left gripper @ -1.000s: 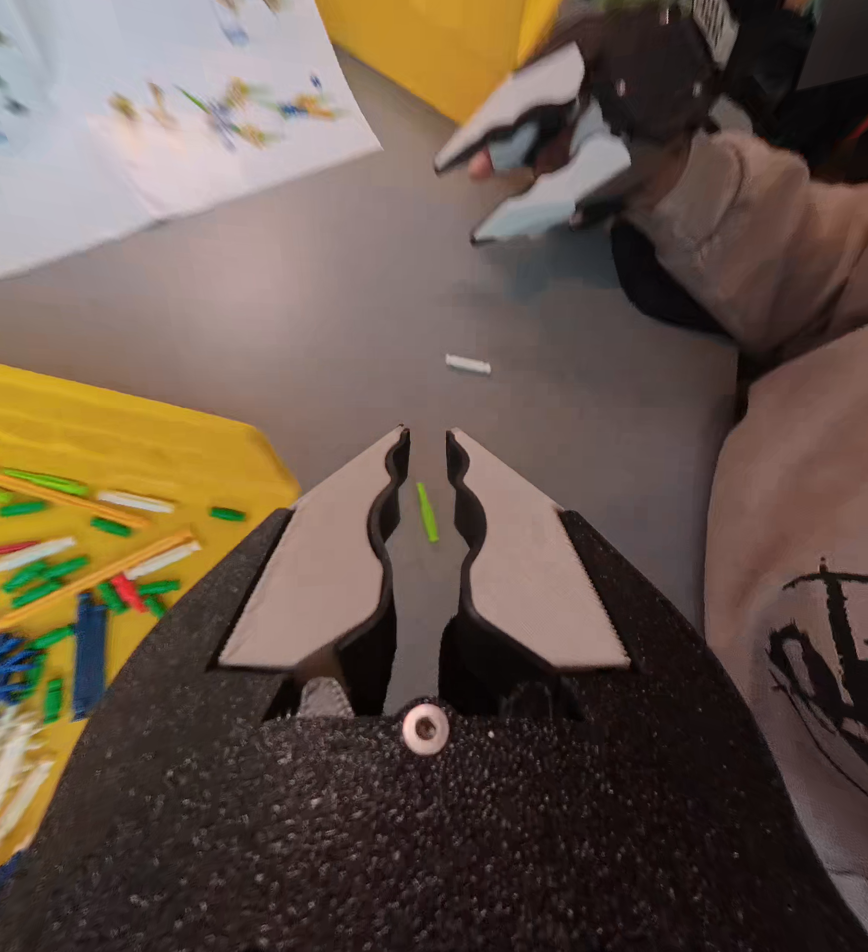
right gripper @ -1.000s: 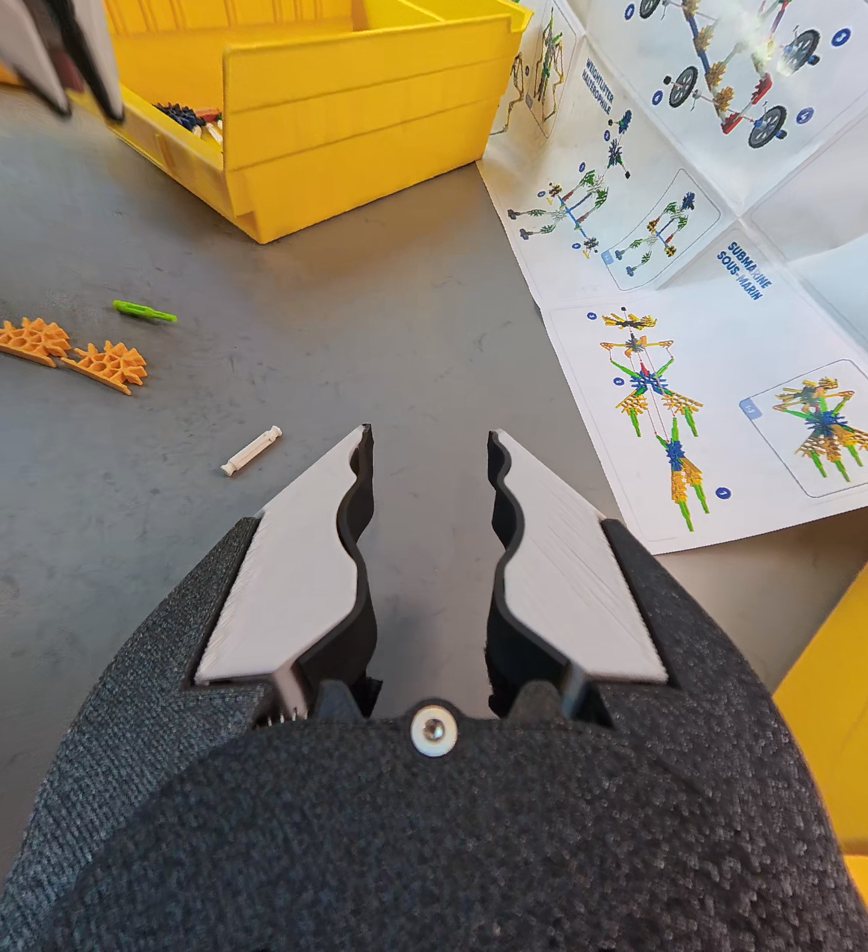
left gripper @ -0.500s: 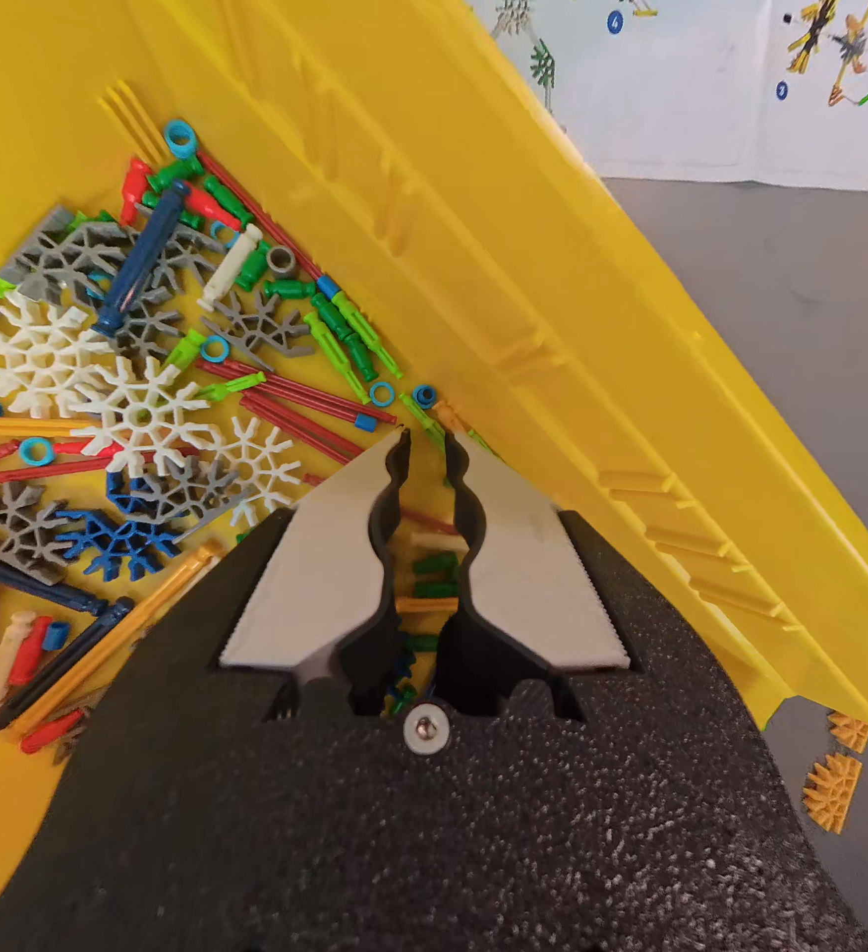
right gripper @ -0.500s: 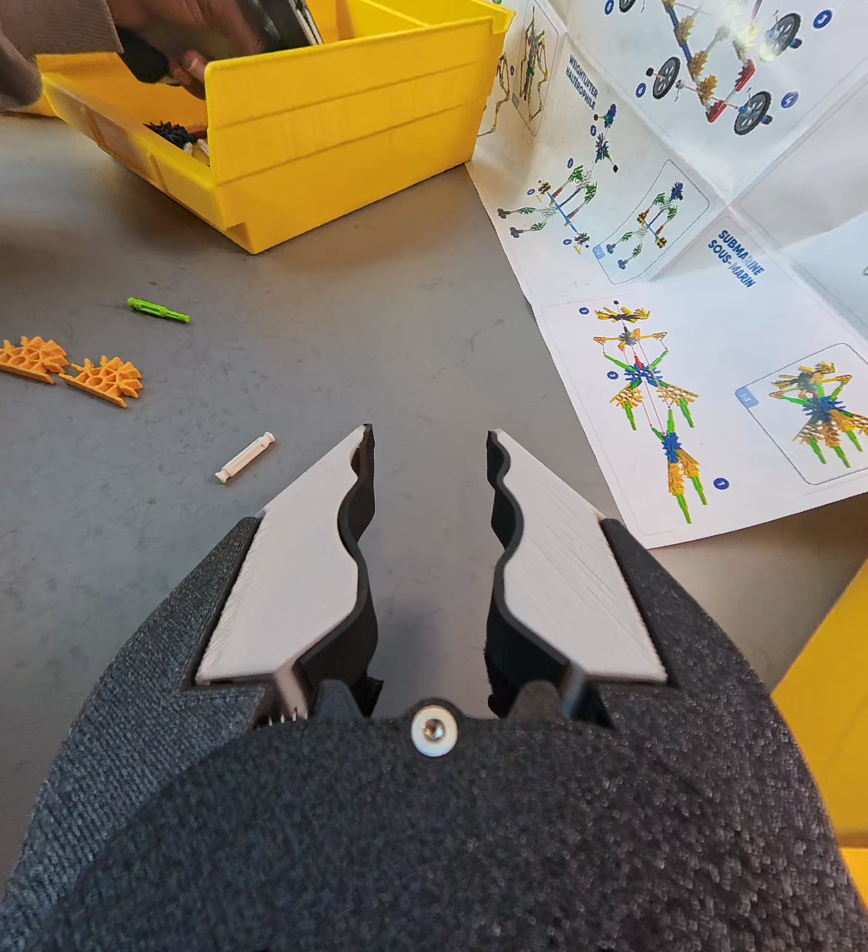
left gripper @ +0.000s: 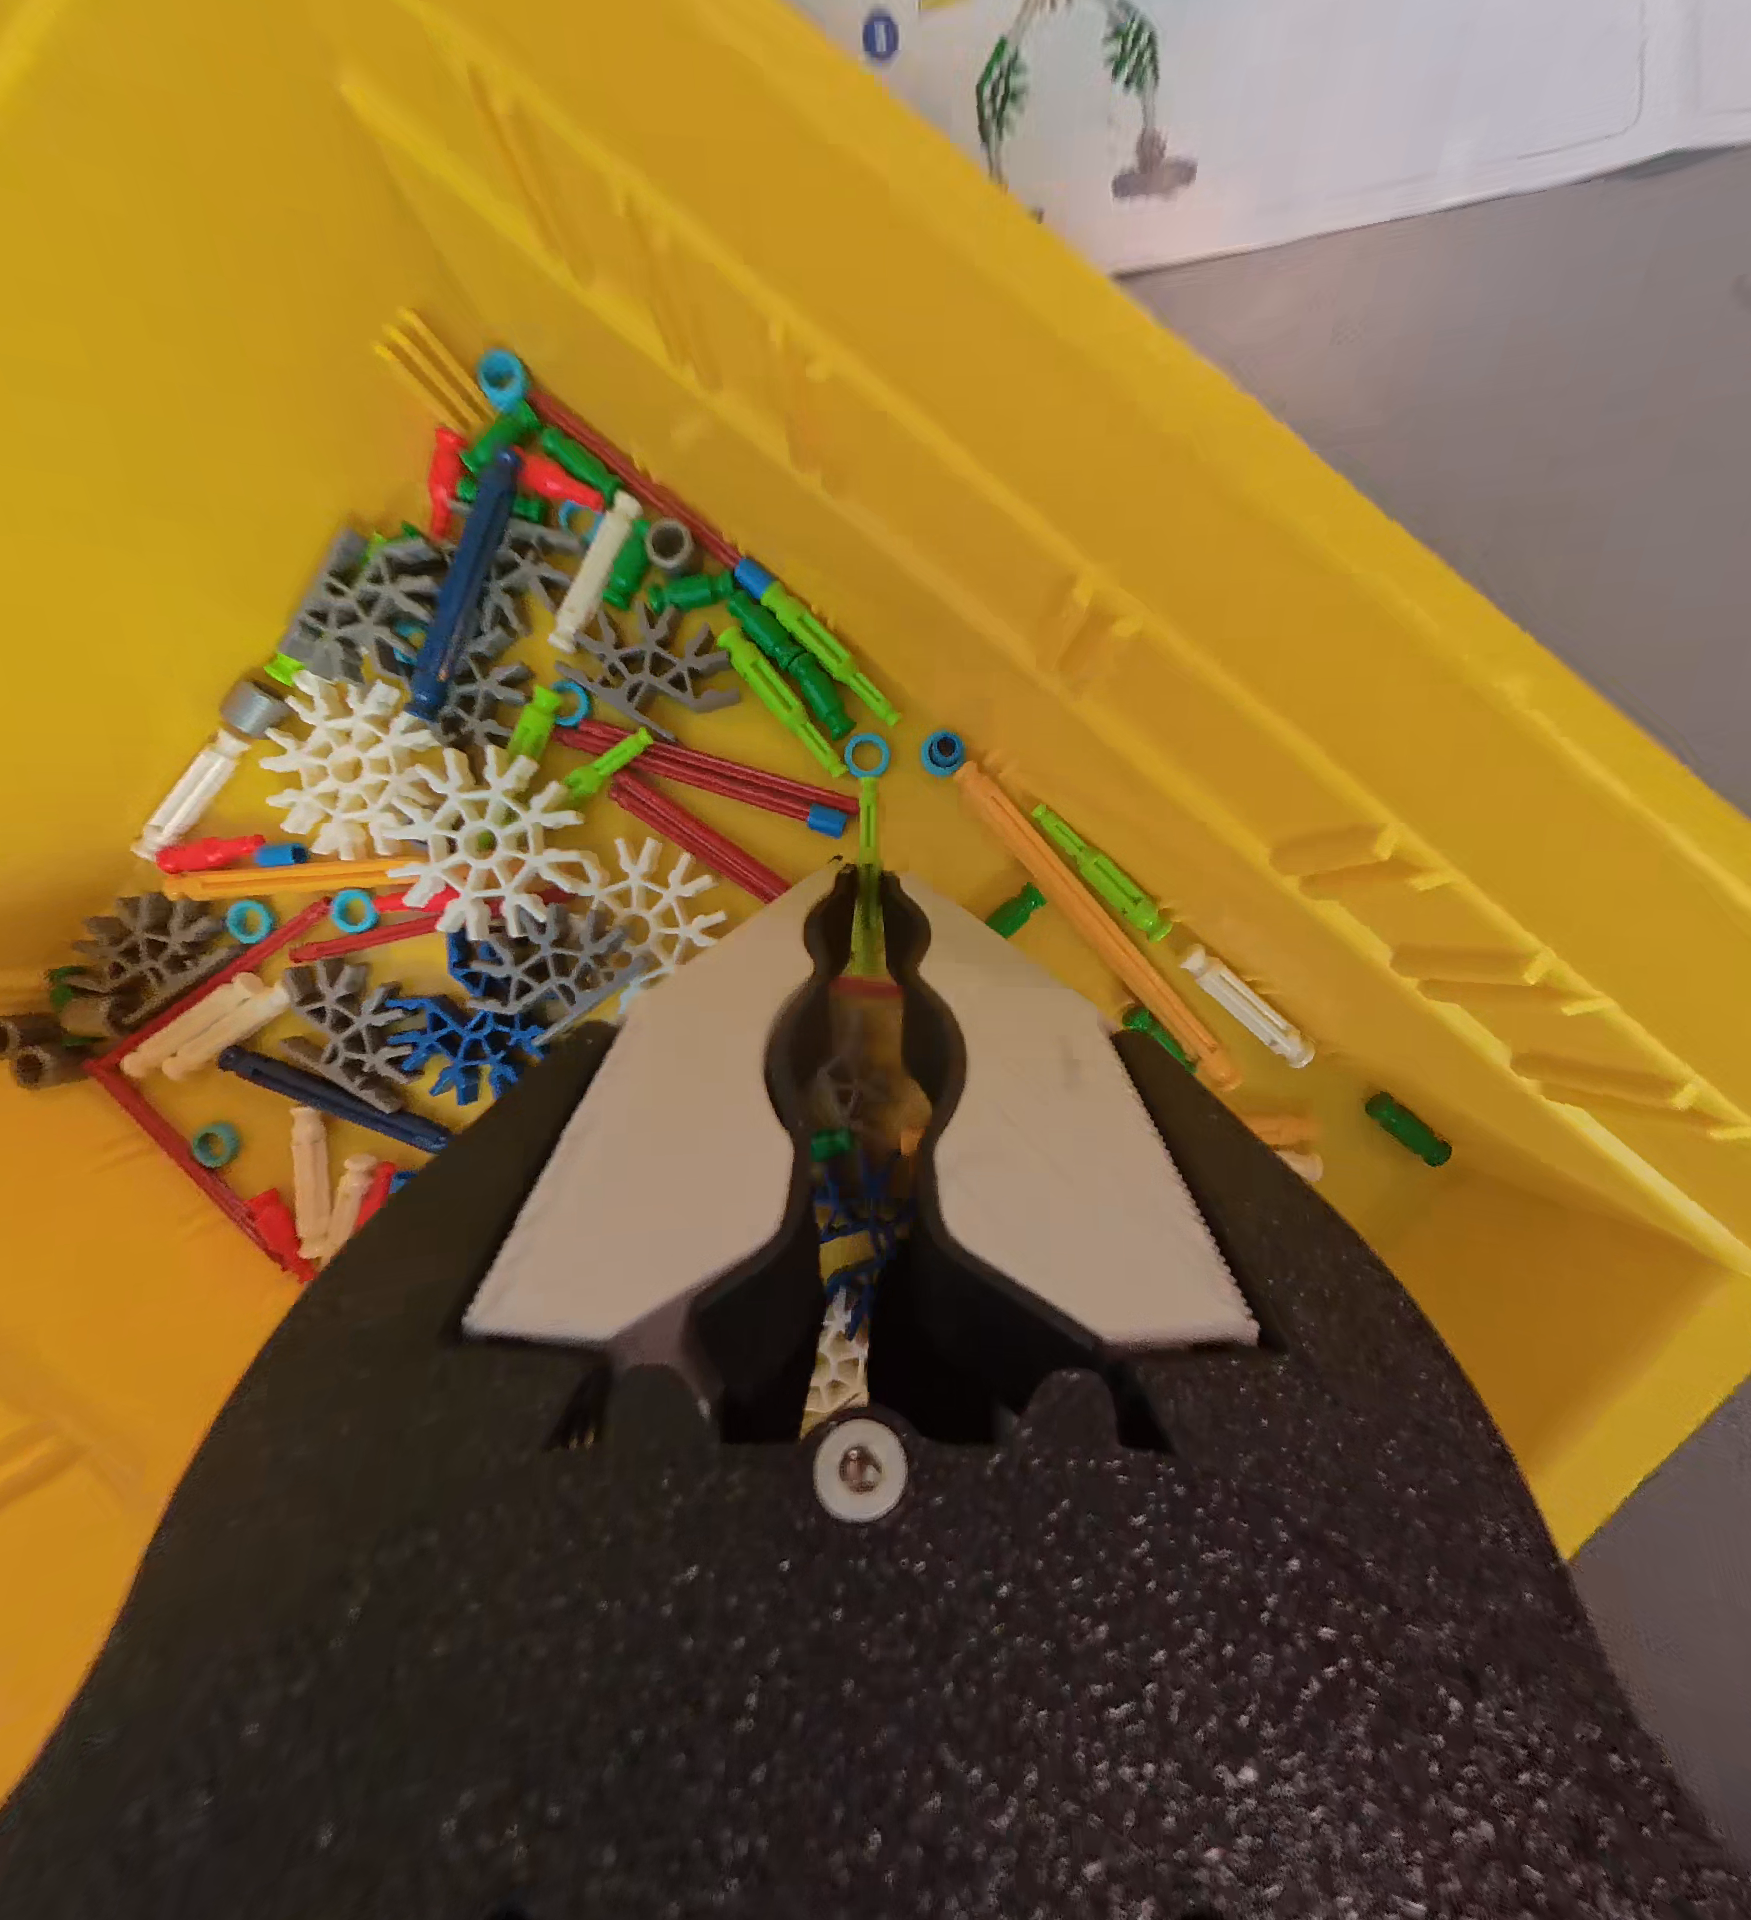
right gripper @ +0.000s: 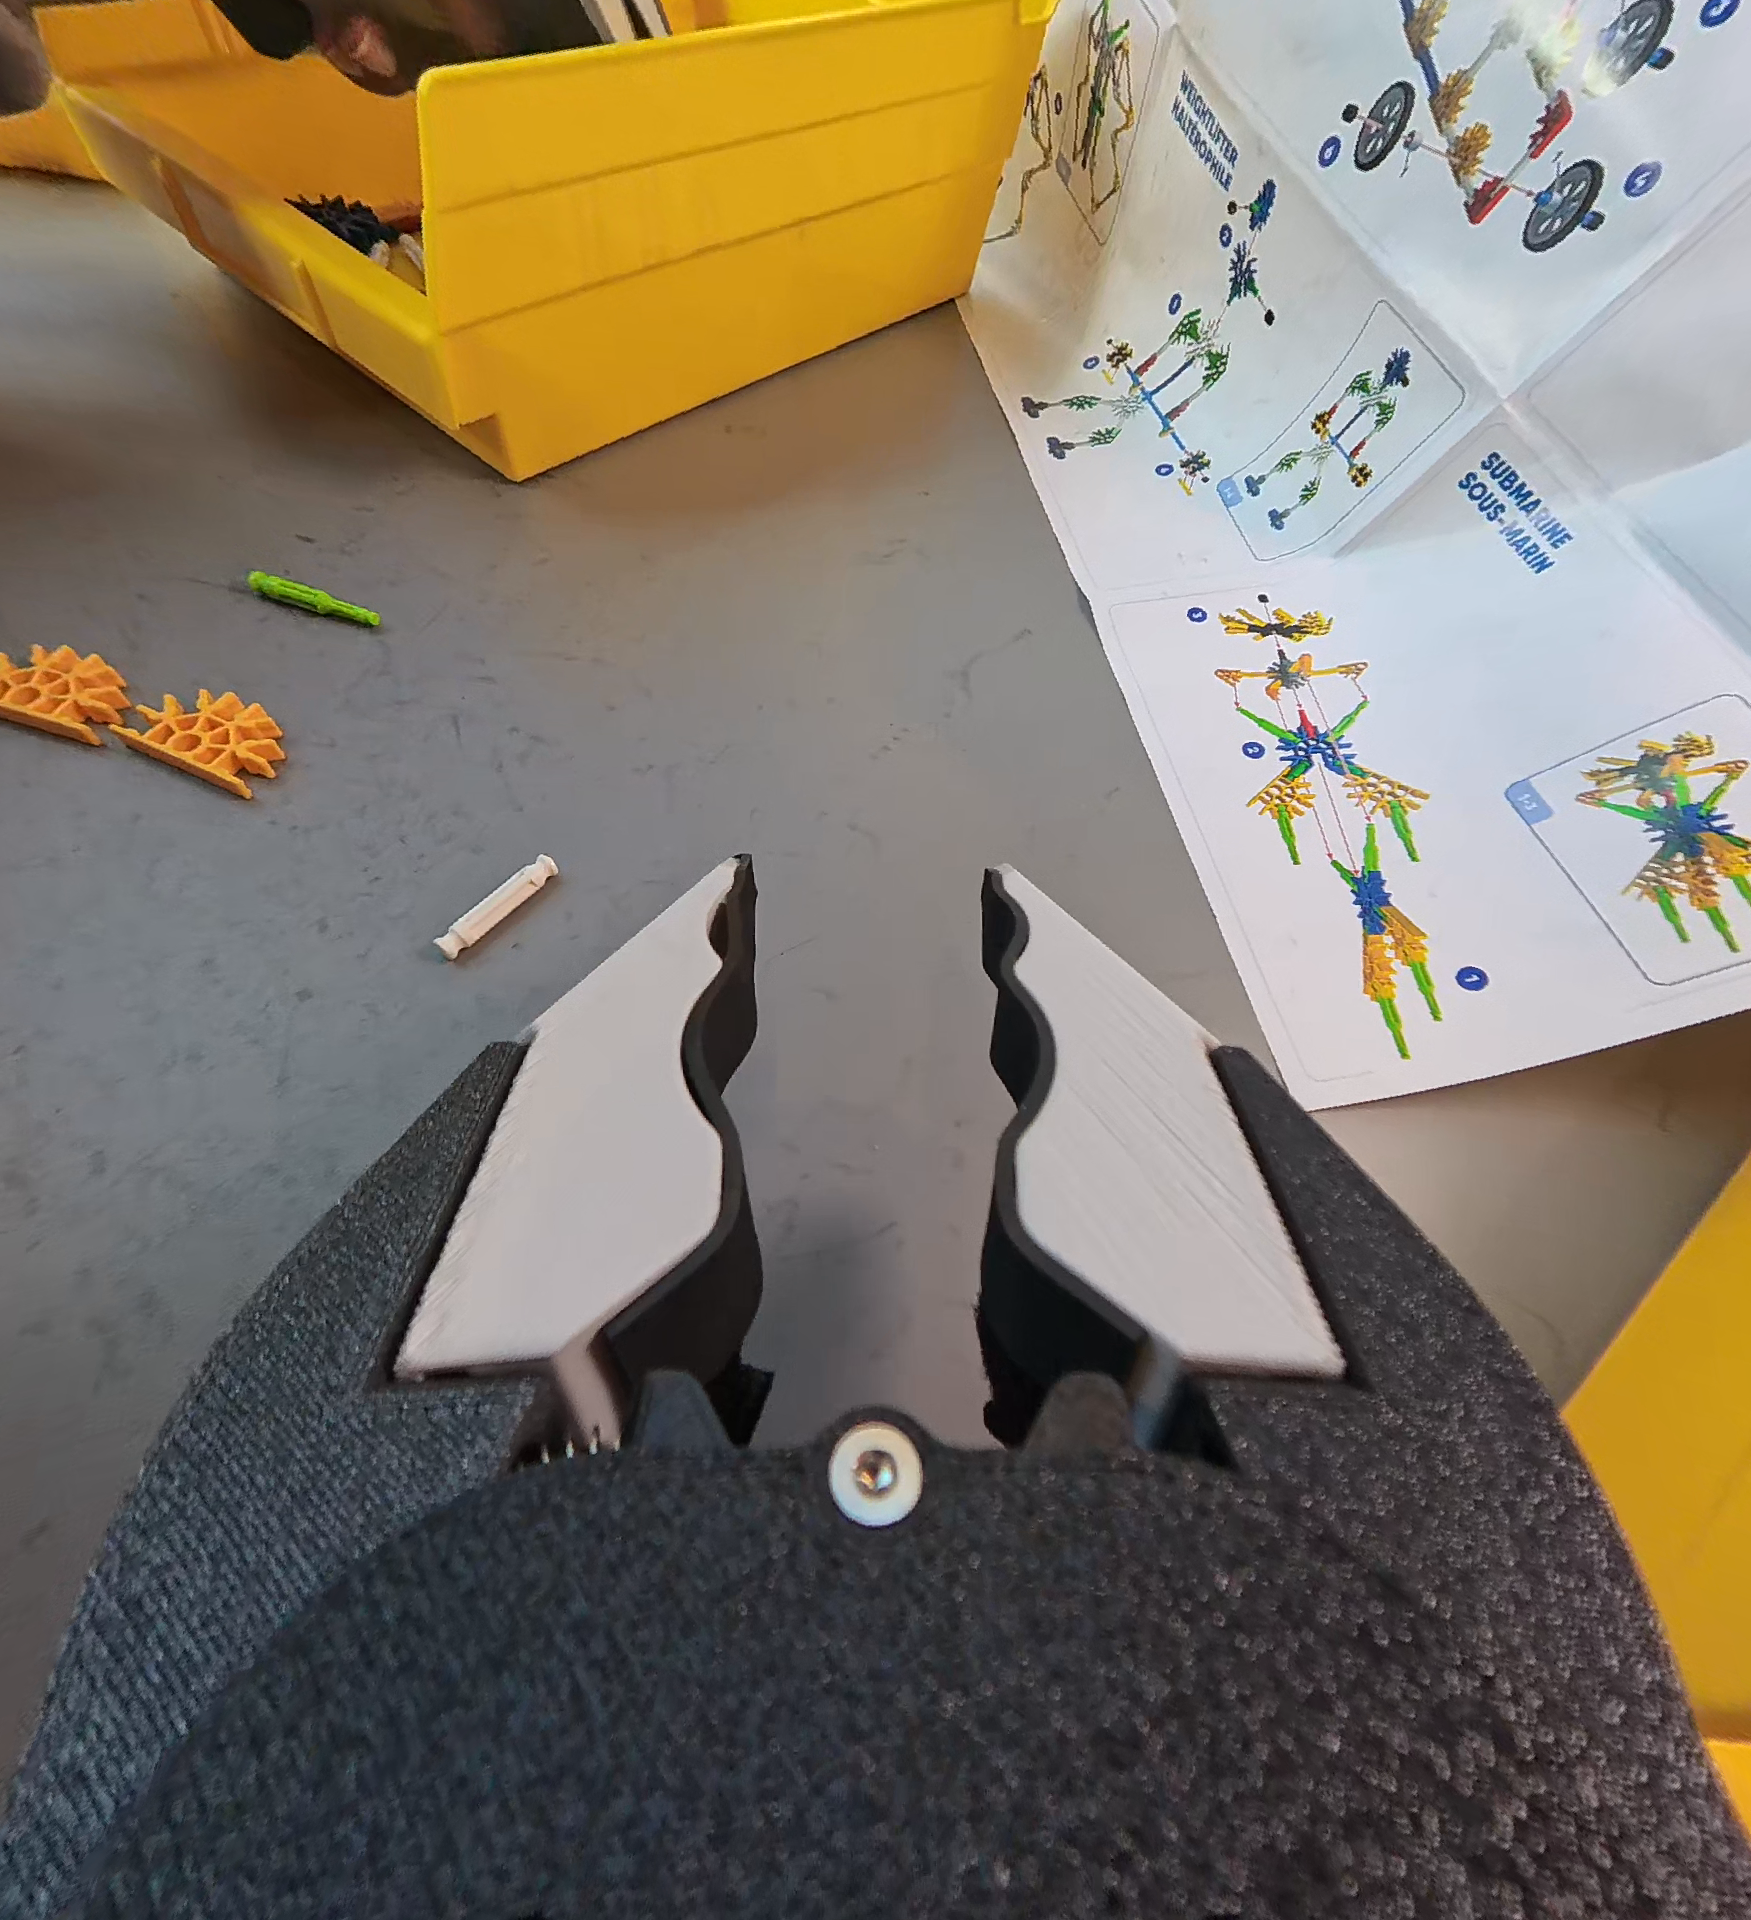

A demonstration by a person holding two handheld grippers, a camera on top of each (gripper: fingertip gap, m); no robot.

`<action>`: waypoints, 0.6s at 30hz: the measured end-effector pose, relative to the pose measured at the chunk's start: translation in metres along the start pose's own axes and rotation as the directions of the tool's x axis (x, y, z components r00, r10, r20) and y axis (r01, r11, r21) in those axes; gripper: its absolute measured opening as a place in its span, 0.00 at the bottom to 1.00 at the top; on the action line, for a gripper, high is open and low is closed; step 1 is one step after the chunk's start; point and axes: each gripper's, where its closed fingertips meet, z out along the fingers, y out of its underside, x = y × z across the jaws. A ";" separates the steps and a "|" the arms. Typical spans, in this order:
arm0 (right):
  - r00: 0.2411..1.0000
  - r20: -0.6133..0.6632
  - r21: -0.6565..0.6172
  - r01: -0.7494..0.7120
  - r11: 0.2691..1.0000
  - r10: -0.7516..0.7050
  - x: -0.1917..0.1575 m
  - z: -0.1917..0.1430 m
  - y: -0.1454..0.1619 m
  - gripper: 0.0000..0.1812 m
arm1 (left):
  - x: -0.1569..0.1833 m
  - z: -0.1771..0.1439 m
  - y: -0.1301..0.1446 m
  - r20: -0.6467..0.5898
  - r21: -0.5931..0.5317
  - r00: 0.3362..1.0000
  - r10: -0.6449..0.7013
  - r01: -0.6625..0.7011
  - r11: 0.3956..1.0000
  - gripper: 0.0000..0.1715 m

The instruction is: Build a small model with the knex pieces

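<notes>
Thin lime-green plastic rod (left gripper: pixel 867 894): pinched at the tips of your left gripper (left gripper: pixel 863 883), jaws pressed together on it, over the open yellow plastic bin (left gripper: pixel 1058 436). Below lie white snowflake connectors (left gripper: pixel 486 831), grey connectors (left gripper: pixel 383 603), red rods (left gripper: pixel 705 774) and blue rings (left gripper: pixel 866 755).

Your right gripper (right gripper: pixel 866 883): jaws spread, holding nothing, above the grey surface (right gripper: pixel 642 644). To its left, near: short white rod (right gripper: pixel 495 907). Farther left: two orange fan connectors (right gripper: pixel 123 717), short green rod (right gripper: pixel 313 600). Right: folded white instruction sheet (right gripper: pixel 1473 520).
</notes>
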 end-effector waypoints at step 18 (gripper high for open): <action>0.994 0.099 0.041 0.046 0.998 -0.050 -0.018 -0.007 -0.005 0.29 | 0.223 -0.039 0.060 -0.324 0.168 0.892 0.314 -0.272 0.947 0.07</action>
